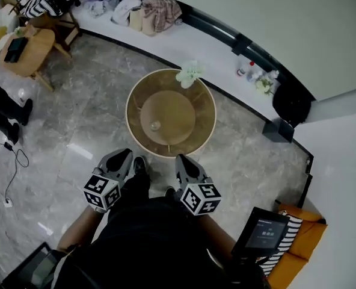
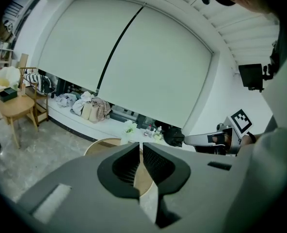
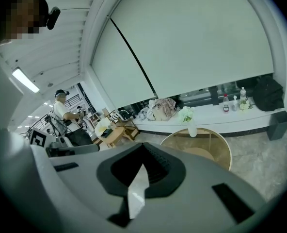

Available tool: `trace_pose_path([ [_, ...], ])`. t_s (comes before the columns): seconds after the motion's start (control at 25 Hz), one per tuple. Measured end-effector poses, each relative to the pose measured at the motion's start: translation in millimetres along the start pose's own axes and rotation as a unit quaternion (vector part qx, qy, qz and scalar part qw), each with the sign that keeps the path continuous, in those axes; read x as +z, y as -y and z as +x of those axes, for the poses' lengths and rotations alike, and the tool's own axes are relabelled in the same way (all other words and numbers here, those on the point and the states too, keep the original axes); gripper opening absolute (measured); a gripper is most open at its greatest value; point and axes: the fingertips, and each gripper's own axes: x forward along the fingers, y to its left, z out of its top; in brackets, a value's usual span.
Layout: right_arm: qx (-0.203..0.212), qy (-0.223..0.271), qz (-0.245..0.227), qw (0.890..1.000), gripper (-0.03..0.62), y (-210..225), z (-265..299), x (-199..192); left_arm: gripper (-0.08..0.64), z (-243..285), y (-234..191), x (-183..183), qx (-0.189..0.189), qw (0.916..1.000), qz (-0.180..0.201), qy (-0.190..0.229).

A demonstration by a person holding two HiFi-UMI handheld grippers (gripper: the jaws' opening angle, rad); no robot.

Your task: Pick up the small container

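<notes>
Head view | small container (image 1: 156, 125) sits near ctr of round tabletop (image 1: 184, 95), 12 o'clock from me, untouched | left tool (image 1: 122, 155) & right tool (image 1: 185, 159) both pinched closed, empty, short of tabletop's 6 o'clock edge | my read: closed for approach, reach not begun

Left gripper (image 1: 122, 155) and right gripper (image 1: 184, 161) are held side by side before the torso, angled forward and slightly downward. Both jaw pairs are closed and empty.
</notes>
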Motion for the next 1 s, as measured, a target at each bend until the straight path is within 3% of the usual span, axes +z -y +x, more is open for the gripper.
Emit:
trace_pose_path([
  [0.4, -0.054, -0.011, 0.021, 0.998, 0.006, 20.6, 21.9, -1.0, 0.014, 55.9, -44.3, 8.6, -0.016, 0.9964, 0.079, -0.027],
  [0.56, -0.074, -0.027, -0.01, 0.997, 0.006, 44.6, 33.7, -7.3, 0.014, 81.2, -47.5, -4.7, -0.02, 0.9912, 0.115, -0.062],
  [0.72, -0.068, -0.035, -0.007, 0.997, 0.006, 67.1, 62.6, -12.9, 0.014, 119.9, -61.5, -2.3, -0.016, 0.9871, 0.154, -0.041],
  [1.0, -0.061, -0.064, 0.006, 0.996, 0.006, 103.9, 99.0, -46.9, 0.014, 180.3, -87.2, -55.9, -0.011, 0.9747, 0.206, -0.084],
])
